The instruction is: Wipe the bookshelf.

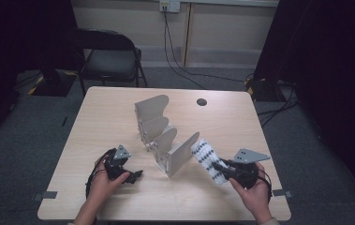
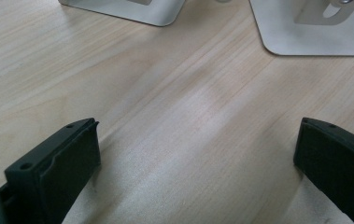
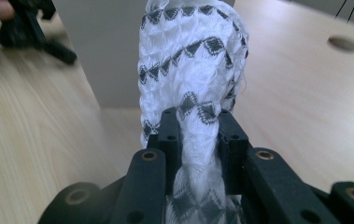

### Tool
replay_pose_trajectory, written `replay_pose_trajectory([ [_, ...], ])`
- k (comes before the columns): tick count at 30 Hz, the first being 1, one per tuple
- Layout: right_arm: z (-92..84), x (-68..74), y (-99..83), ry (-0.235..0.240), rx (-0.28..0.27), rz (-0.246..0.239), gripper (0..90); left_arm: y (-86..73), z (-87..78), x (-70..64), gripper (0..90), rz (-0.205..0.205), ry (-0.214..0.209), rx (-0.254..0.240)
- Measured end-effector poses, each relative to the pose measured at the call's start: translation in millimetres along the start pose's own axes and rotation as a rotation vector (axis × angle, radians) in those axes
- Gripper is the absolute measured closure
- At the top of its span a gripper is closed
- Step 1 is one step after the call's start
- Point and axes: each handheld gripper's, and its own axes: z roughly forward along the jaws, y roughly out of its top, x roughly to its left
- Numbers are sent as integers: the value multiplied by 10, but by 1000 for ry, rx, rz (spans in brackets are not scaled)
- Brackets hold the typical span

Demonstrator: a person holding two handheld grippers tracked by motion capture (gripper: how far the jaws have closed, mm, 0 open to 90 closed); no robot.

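Pale wooden desk [image 1: 109,117] carries a white divider rack [image 1: 166,140] at centre. Right gripper [image 3: 197,122] is clamped narrow on a patterned cloth [image 3: 191,60], whose length runs straight ahead toward the rack's nearest slot. Left gripper [image 2: 195,140] stands wide and empty, farther from the cloth.

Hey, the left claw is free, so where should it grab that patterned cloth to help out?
Probably the cloth's loose far end, lying beside the rack's nearest divider. The right claw already pinches the near end into a narrow bunch, so the left claw, open over bare table, would have to come around the rack's front and close across the strip's width.
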Motion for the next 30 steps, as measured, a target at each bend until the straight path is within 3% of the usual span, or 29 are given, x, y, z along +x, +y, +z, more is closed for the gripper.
replay_pose_trajectory([
  [5, -134, 58, 273, -6, -74, -43, 756, 1, 0, 2, 0, 4, 0, -1],
  [9, -21, 125, 346, 12, -46, -77, 756, 1, 0, 1, 0, 3, 1, 0],
  [13, 151, 161, 248, 28, -1, -78, 756, 0, 1, 0, 0, 0, -1, -1],
  [30, 514, 152, -104, 60, 92, -38, 756, 0, 1, 0, 0, 0, -1, -1],
])
